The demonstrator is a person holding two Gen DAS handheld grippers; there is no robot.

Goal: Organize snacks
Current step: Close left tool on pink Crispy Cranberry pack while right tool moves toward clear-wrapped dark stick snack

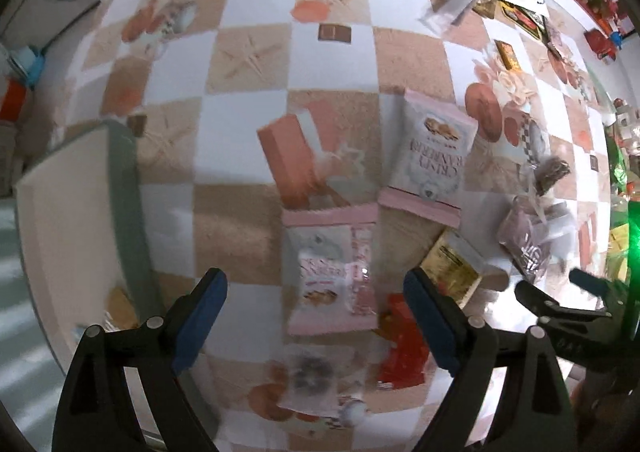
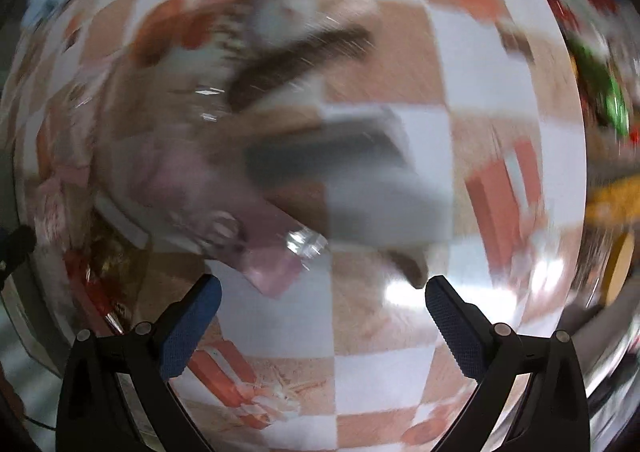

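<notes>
In the left wrist view, the left gripper (image 1: 316,312) is hovering with its blue-padded jaws spread wide and gripping nothing, while a small pink-and-white snack packet (image 1: 332,272) is lying flat on the orange-and-white checkered tablecloth (image 1: 256,12) directly between and just beyond the fingertips, with a larger pink-edged white cracker bag (image 1: 434,156) lying farther ahead to the right and a gold foil packet (image 1: 452,268) sitting just beside the right finger. In the right wrist view, heavily blurred, the right gripper (image 2: 322,316) is likewise standing wide and holding nothing, with a pinkish clear-wrapped snack bag (image 2: 224,208) lying ahead and left of its fingers on the same cloth.
</notes>
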